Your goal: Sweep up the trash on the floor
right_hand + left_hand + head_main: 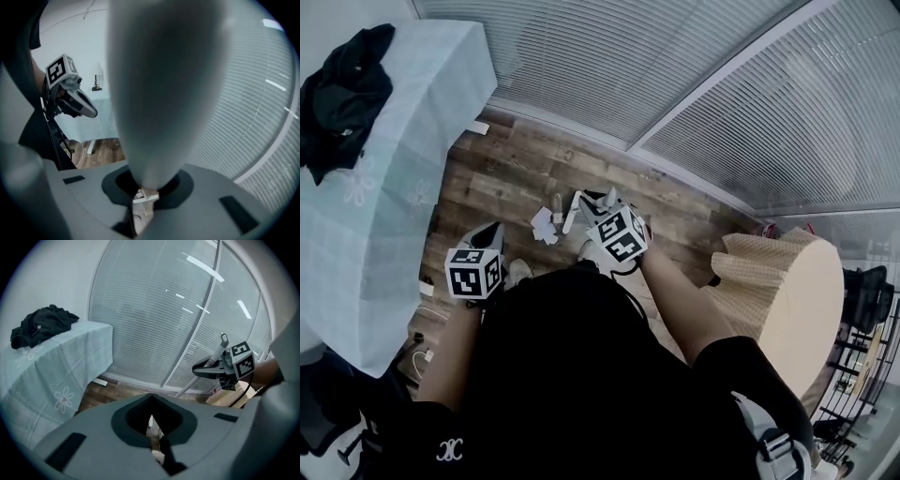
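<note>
Crumpled white paper trash [544,225] lies on the wooden floor [506,178] just ahead of my feet. My right gripper [602,203] is shut on a pale broom handle [569,212]; this handle [154,84] fills the right gripper view and passes down between the jaws of the right gripper [143,190]. The left gripper view shows the same handle [216,354] sloping down toward the floor. My left gripper [490,232] hangs to the left of the trash, its jaws shut with nothing seen between them [152,441]. The broom head is hidden.
A table with a pale blue cloth [403,159] and a black garment [342,94] stands at the left. A beige ruffled cloth [783,281] covers a table at the right. Blinds on a glass wall [675,75] run behind. Cables [420,356] lie under the blue table.
</note>
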Motion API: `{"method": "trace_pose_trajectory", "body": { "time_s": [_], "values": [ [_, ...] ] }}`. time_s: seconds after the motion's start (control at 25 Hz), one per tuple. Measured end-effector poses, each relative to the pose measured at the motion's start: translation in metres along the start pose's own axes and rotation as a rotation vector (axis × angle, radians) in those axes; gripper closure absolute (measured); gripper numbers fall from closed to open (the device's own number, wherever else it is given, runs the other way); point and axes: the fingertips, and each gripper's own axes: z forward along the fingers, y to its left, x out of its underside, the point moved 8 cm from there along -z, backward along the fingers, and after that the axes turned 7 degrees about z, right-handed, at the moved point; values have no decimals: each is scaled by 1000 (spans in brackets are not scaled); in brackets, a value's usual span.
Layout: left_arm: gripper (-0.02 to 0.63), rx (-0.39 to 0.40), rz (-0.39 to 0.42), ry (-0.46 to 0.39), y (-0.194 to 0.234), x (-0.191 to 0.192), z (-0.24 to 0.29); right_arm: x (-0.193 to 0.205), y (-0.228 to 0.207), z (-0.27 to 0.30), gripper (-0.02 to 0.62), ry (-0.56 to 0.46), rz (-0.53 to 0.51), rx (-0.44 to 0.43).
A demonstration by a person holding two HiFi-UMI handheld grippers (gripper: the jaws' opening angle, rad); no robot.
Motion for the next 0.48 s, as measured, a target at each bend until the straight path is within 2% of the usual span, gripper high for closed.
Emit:
{"method": "trace_pose_trajectory", "body": {
  "time_s": [0.48],
  "values": [
    [609, 32, 44, -60, 1, -21, 0, -77, 25, -35, 541, -197, 28, -48]
  ]
}}
